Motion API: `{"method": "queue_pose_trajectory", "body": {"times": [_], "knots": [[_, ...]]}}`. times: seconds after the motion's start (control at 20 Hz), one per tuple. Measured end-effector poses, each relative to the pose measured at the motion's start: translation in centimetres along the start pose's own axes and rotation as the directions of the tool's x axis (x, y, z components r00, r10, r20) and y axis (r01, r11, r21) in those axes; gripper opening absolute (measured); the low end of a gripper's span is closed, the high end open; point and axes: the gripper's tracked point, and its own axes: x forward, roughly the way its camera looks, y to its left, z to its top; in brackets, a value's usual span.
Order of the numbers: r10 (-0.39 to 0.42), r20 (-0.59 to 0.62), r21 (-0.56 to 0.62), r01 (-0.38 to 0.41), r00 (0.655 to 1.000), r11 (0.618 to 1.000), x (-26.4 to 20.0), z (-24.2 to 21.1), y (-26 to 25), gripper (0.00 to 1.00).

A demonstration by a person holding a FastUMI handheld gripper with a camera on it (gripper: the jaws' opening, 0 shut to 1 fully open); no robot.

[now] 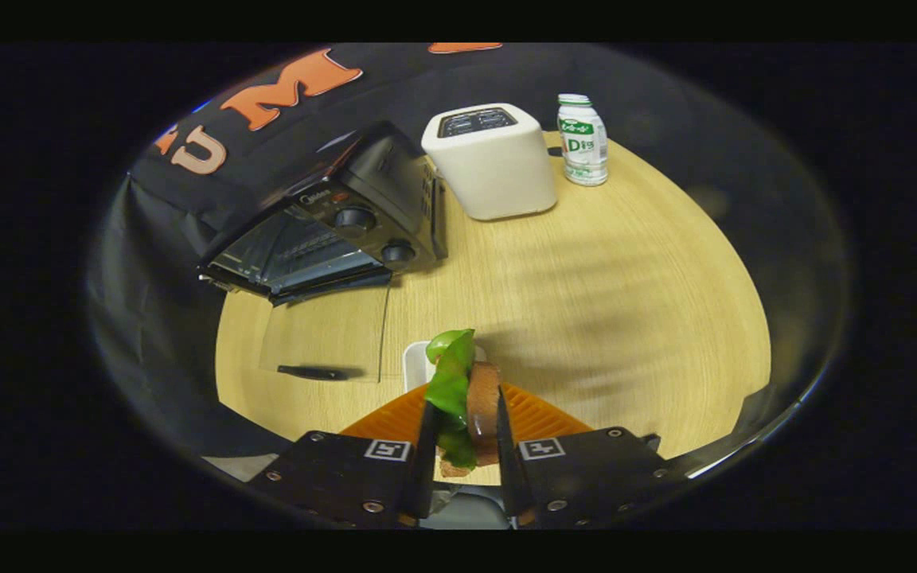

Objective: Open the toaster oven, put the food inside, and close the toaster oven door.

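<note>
Two black fingers (428, 446) of the gripper (465, 446) were closed narrowly on the food (462, 398), a brown slice with green lettuce, which was pinched upright between them. An orange ridged tray (534, 414) and a small white dish (413, 364) were seen just beyond the fingers. The black toaster oven (331, 219) was seen farther off across the wooden table (626, 318), its glass door (323, 338) lowered flat. A white toaster (494, 163) and a small bottle (583, 141) were seen beside it.
</note>
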Motion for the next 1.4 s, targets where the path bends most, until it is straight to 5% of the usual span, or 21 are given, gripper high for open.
{"method": "queue_pose_trajectory", "body": {"times": [0.6, 0.95, 1.15, 1.4], "knots": [[0.067, 0.176, 0.094, -0.084, 0.982, 0.992, -6.3, 3.5, 4.3, 0.3], [0.194, 0.34, 0.203, -0.273, 0.92, 0.941, -8.1, 5.7, 9.8, 0.29], [0.295, 0.409, 0.255, -0.418, 0.864, 0.872, -7.4, 6.5, 13.6, 0.29], [0.323, 0.441, 0.322, -0.484, 0.837, 0.814, -4.7, 7.1, 16.4, 0.29]]}}
